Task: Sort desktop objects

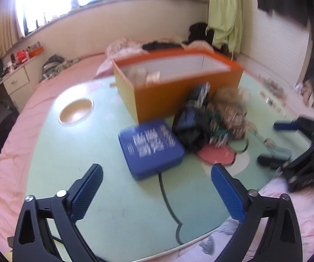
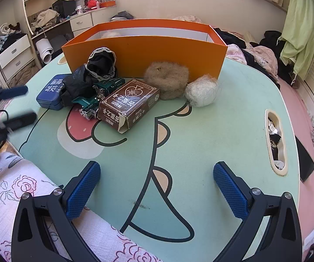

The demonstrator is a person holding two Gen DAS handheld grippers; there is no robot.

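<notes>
An orange box [image 2: 148, 54] stands open at the back of the green cartoon table [image 2: 178, 152]. In front of it lie a blue tin [image 2: 48, 92], black lace-trimmed cloth [image 2: 95, 69], green metal clips [image 2: 91, 104], a brown card box [image 2: 128, 104], a tan fur ring [image 2: 167, 79] and a pale fibre ball [image 2: 201, 92]. My right gripper [image 2: 157, 185] is open and empty near the table's front edge. My left gripper [image 1: 157, 185] is open and empty just short of the blue tin [image 1: 150, 148]; its view is blurred. The orange box [image 1: 178, 83] sits beyond.
A round cup recess [image 1: 76, 111] lies left of the orange box. An oval slot [image 2: 275, 139] with scraps is at the table's right edge, a dark phone [image 2: 305, 159] beside it. Pink bedding [image 1: 36, 100] surrounds the table. A floral cloth [image 2: 26, 196] lies at front left.
</notes>
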